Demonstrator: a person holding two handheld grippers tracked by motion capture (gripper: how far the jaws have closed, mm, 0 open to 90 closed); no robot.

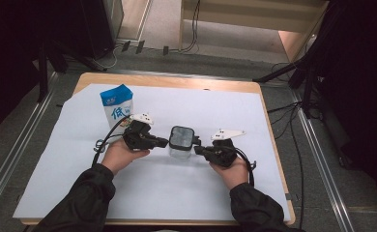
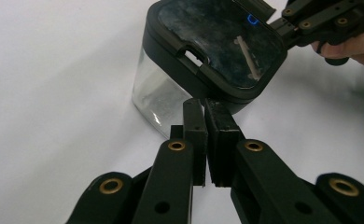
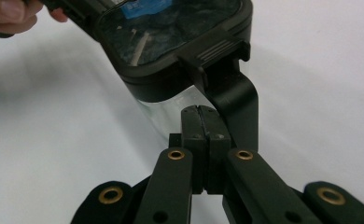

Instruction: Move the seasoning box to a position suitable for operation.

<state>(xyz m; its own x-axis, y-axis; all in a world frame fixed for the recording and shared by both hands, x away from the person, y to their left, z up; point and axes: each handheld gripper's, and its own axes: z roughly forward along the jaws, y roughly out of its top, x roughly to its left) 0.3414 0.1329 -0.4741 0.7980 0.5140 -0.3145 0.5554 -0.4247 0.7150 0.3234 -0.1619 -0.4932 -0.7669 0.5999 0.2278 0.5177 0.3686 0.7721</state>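
The jar (image 1: 181,143) is set mid-worktop, well clear of every edge. Both the left tool (image 1: 163,142) and the right tool (image 1: 198,150) are pressed together, empty, beside its black lid (image 2: 217,46). It is judged rigid, slippery and breakable; the lid's latches are best gripped.

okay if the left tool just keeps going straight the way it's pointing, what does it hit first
Most likely the clear container, just under its dark lid: the left tool, jaws shut, points at that side from close by. Depth is hard to judge.
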